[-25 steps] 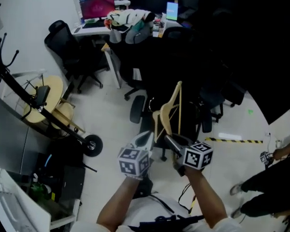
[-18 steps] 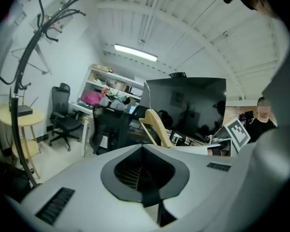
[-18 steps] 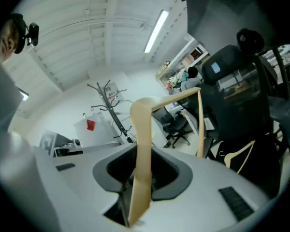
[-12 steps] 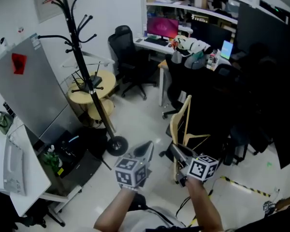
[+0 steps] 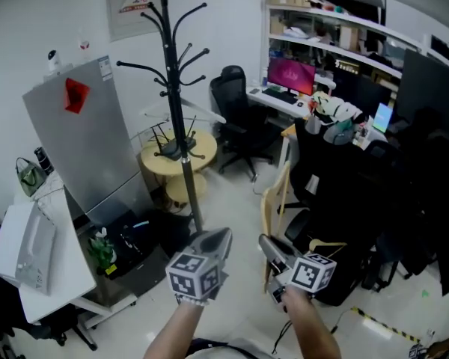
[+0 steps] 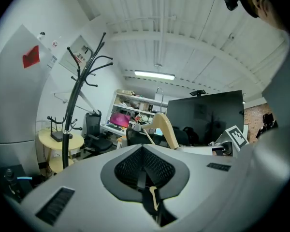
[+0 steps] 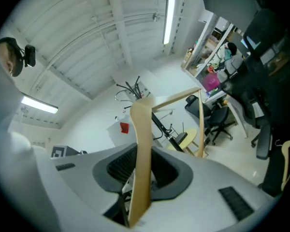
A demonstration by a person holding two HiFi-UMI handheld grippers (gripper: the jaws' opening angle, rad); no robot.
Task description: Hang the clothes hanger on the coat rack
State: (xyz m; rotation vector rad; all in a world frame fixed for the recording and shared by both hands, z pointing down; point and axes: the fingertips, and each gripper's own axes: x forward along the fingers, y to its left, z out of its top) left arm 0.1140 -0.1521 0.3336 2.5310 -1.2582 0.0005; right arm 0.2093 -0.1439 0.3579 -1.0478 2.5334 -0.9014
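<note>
A tall black coat rack (image 5: 176, 88) with curved hooks stands by the white wall, left of centre and beyond both grippers. It also shows in both gripper views as the coat rack (image 6: 75, 105) and the coat rack (image 7: 160, 125). My right gripper (image 5: 273, 251) is shut on one arm of a pale wooden hanger (image 5: 273, 200), which sticks up and away from it. The hanger (image 7: 141, 124) stands pinched between the pads of the right gripper (image 7: 142, 151). My left gripper (image 5: 212, 244) is beside it, the left gripper (image 6: 144, 149) shut and holding nothing. The hanger (image 6: 165, 127) is apart from the rack.
A grey metal cabinet (image 5: 90, 148) with a red sticker stands left of the rack. A round yellow table (image 5: 178, 152) is behind the pole. Black office chairs (image 5: 236, 118) and a cluttered desk (image 5: 322, 114) are at the right. A white table (image 5: 30, 245) fills the lower left.
The view has swung toward the wall, so the whole coat rack now stands upright near centre. Both grippers and the held hanger have risen and turned toward it.
</note>
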